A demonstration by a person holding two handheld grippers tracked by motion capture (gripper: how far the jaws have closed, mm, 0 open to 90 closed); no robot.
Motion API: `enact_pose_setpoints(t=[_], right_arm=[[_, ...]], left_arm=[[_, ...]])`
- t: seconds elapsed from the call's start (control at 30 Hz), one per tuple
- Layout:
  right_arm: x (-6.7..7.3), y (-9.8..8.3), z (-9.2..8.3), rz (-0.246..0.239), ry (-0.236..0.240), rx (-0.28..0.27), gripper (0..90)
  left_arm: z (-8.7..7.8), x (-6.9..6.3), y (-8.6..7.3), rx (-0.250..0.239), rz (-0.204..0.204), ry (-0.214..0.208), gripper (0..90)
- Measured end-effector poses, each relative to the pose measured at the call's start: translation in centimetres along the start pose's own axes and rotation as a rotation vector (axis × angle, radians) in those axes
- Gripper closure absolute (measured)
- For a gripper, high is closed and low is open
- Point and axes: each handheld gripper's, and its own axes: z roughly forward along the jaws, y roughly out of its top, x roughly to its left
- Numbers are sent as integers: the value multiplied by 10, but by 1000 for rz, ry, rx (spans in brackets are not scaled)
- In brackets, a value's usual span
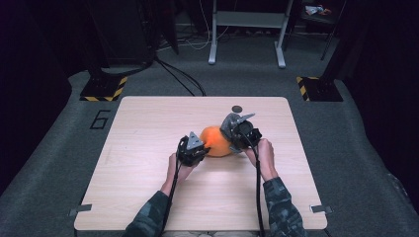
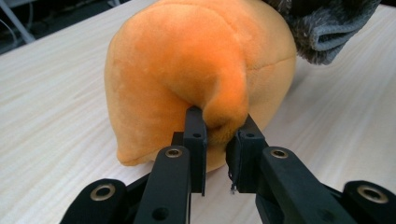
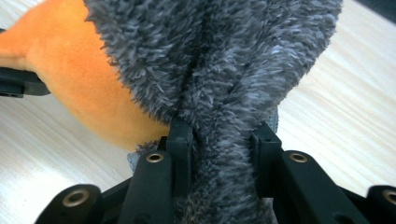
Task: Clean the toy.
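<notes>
One orange plush toy (image 1: 216, 141), one grey fuzzy cloth (image 3: 219, 70), two tongs and one dark disc (image 1: 237, 109) on one surface (image 1: 148, 187).

I'm looking at a lab: beyond my left gripper (image 1: 193, 148), hazard-striped stand bases (image 1: 104, 88), loose floor cables (image 1: 180, 76), grey carpet (image 1: 59, 148), a white metal frame (image 1: 247, 29).

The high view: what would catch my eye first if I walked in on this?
The bright orange plush toy in the middle of the pale wooden table. A hand-held gripper sits on each side of it: the left hand-held gripper pinches an orange nub of the plush, and the right hand-held gripper clamps a fluffy grey cloth lying against the toy.
</notes>
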Motion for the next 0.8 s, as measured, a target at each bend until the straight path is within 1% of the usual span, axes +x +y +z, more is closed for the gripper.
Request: enact_pose_setpoints(t=[0.07, 0.1, 0.13, 0.17, 0.2, 0.23, 0.27, 0.3, 0.33, 0.37, 0.4, 0.43, 0.47, 0.5, 0.53, 0.57, 0.6, 0.63, 0.67, 0.7, 0.73, 0.77, 0.8], right_arm=[[3, 1, -6, -15, 7, -5, 672], [6, 3, -8, -23, 10, -9, 672], [9, 4, -12, -16, 9, 3, 672], [10, 5, -14, -30, 3, -9, 671], [11, 6, -16, -46, 1, -15, 671], [15, 8, -20, -31, 6, -1, 671], [15, 9, -21, -50, 7, -14, 671], [17, 10, -23, -53, 15, -20, 671], [19, 12, -25, -44, 31, -26, 671], [21, 13, -27, -62, 46, -44, 671], [24, 16, -30, -69, 53, -52, 671], [28, 18, -31, -85, 46, -61, 670], [32, 21, -31, -99, 52, -54, 670], [37, 23, -29, -101, 61, -49, 670], [39, 25, -26, -112, 50, -45, 670], [42, 26, -22, -126, 34, -31, 669], [43, 26, -19, -123, 29, -20, 670], [42, 26, -17, -126, 32, -21, 671], [41, 25, -17, -119, 34, -12, 671], [40, 24, -16, -114, 34, -14, 671], [38, 23, -16, -111, 33, -4, 671], [36, 22, -15, -111, 30, -9, 671], [34, 20, -15, -99, 31, 0, 672]], left_arm=[[-3, 1, 3, -6, -28, -24, 796], [-5, 1, 5, 1, -36, -38, 796], [-7, 1, 7, 2, -48, -52, 796], [-9, 1, 9, 14, -56, -63, 795], [-10, 2, 11, 18, -56, -62, 795], [-10, 2, 11, 19, -58, -64, 794], [-10, 2, 12, 23, -58, -63, 793], [-10, 2, 12, 25, -70, -69, 793], [-9, 1, 12, 22, -71, -70, 791], [-8, 1, 12, 22, -70, -70, 791], [-8, 1, 13, 26, -62, -75, 790], [-7, 0, 13, 17, -59, -67, 788], [-7, -2, 14, 14, -66, -71, 787], [-7, -2, 14, 16, -59, -69, 786], [-6, -2, 14, 8, -56, -60, 785], [-5, -2, 14, 13, -56, -54, 785], [-5, -1, 12, 15, -56, -61, 786], [-6, 0, 12, 14, -60, -65, 786], [-5, 0, 10, 3, -70, -65, 786], [-5, 1, 10, 3, -73, -64, 786], [-5, 1, 9, 1, -75, -66, 786], [-5, 1, 9, 2, -83, -71, 786], [-5, 1, 8, -3, -82, -66, 785]])
